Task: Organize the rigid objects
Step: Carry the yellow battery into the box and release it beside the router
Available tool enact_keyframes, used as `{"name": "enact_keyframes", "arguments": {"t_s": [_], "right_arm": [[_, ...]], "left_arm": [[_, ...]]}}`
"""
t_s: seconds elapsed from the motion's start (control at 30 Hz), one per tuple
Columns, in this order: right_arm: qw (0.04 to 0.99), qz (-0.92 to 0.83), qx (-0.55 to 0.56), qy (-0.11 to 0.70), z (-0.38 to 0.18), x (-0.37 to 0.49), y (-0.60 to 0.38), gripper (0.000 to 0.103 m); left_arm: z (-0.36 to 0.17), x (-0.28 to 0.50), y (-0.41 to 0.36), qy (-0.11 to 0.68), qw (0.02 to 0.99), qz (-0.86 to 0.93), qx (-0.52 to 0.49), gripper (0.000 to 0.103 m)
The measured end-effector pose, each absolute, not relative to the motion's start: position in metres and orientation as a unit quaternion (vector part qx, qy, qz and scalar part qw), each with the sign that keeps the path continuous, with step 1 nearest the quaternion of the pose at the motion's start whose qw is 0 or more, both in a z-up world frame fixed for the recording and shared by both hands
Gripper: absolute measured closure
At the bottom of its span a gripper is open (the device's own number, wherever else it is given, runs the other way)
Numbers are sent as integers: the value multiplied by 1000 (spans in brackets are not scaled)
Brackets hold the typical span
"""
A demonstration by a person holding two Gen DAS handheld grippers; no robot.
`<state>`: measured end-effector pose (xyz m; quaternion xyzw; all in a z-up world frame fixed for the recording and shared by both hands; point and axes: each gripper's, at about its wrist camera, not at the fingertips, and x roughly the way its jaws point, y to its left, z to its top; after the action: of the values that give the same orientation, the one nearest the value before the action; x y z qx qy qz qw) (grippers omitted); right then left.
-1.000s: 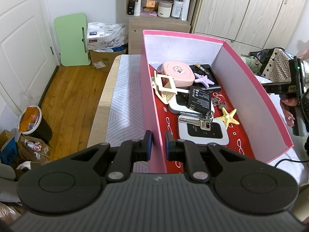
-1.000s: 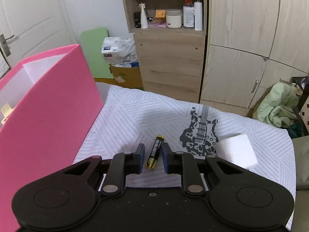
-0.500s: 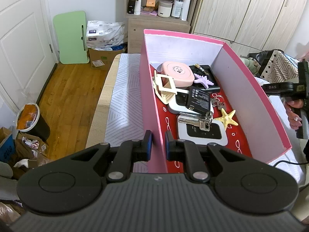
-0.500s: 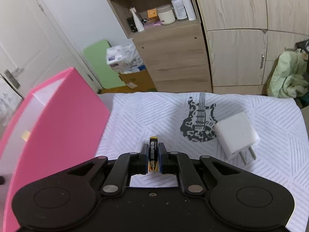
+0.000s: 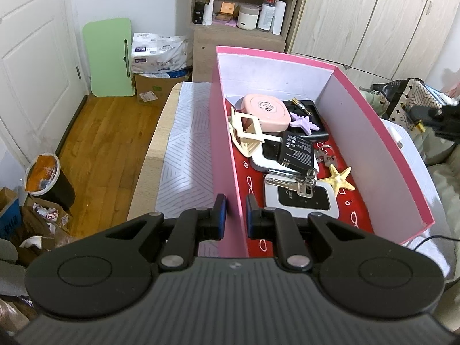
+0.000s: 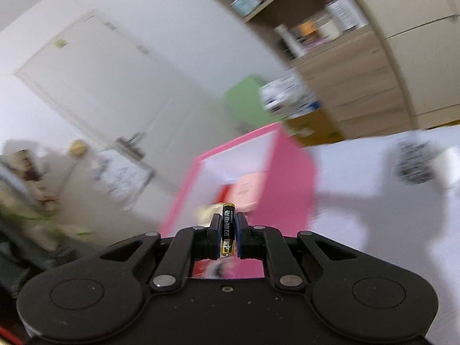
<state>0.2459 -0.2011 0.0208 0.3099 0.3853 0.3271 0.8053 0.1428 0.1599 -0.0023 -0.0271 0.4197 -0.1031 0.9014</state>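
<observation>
Battery (image 6: 228,230): now off the bench, clamped between right gripper (image 6: 228,237) fingers; a second ago it lay there unheld. Pink box (image 6: 290,189) at 12 o'clock, likely next; left gripper (image 5: 233,215) pinches its wall.

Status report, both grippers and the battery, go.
Left gripper clamped on pink box wall. Right gripper shut on battery, facing the box. Nothing in the way.

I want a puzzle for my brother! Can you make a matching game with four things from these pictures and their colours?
Things:
1. battery in the right hand-held gripper
2. starfish near the keys
3. starfish by the round case
4. box wall held by the left hand-held gripper

Colours:
A. purple
B. pink
C. black and gold
D. yellow

Pairs: 1-C, 2-D, 3-A, 4-B
</observation>
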Motion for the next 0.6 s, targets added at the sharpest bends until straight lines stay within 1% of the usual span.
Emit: {"name": "enact_keyframes", "arguments": {"t_s": [0.13,0.23,0.43,0.6], "right_arm": [[784,368,290,408,31,249,-153,91],[768,382,255,447,29,261,-108,91],[742,349,220,528,6,292,-50,91],[727,319,233,562,-15,309,-29,91]], "left_arm": [[-1,143,159,419,902,-104,-20,90],[0,146,159,425,899,-106,-19,90],[0,146,160,429,897,-108,-21,90],[0,145,163,426,898,-110,-28,90]]}}
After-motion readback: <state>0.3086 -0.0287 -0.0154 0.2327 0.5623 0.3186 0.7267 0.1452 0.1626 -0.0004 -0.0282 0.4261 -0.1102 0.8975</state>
